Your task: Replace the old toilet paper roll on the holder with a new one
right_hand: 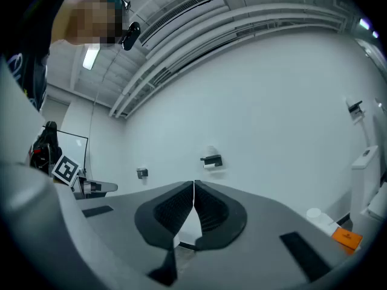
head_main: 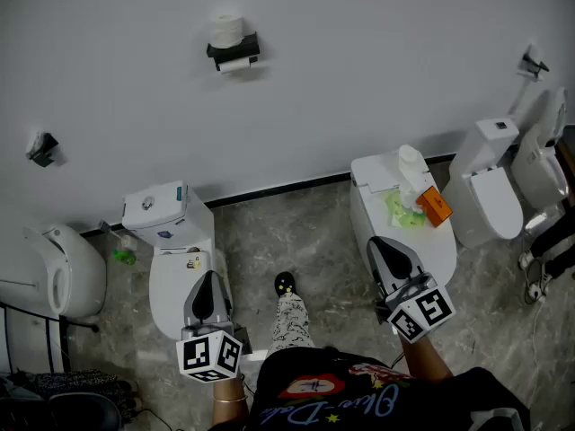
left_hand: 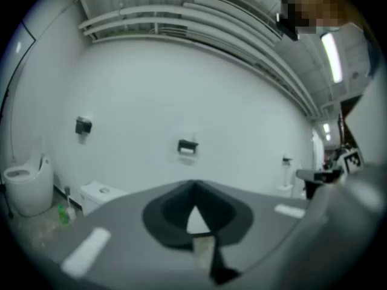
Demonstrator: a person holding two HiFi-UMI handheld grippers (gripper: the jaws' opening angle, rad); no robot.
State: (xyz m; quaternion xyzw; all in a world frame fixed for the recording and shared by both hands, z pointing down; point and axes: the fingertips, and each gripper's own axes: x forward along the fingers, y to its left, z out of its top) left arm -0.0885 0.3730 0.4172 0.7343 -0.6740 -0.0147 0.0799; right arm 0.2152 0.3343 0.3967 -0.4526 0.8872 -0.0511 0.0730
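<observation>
A black toilet paper holder (head_main: 234,53) hangs on the white wall, with a white roll (head_main: 228,29) standing on top and a sheet hanging below. It also shows small and far off as the holder (left_hand: 187,146) in the left gripper view and the holder (right_hand: 211,161) in the right gripper view. My left gripper (head_main: 208,287) is shut and empty over the left toilet (head_main: 175,281). My right gripper (head_main: 381,245) is shut and empty over the middle toilet (head_main: 431,245). A white roll (head_main: 411,162) stands on that toilet's tank.
An orange box (head_main: 435,206) and a green packet (head_main: 402,210) lie on the middle toilet. A third toilet (head_main: 492,189) stands at the right, another fixture (head_main: 63,272) at the left. Two more wall holders (head_main: 41,148) (head_main: 535,62) flank the scene. The person's foot (head_main: 285,285) is on the marble floor.
</observation>
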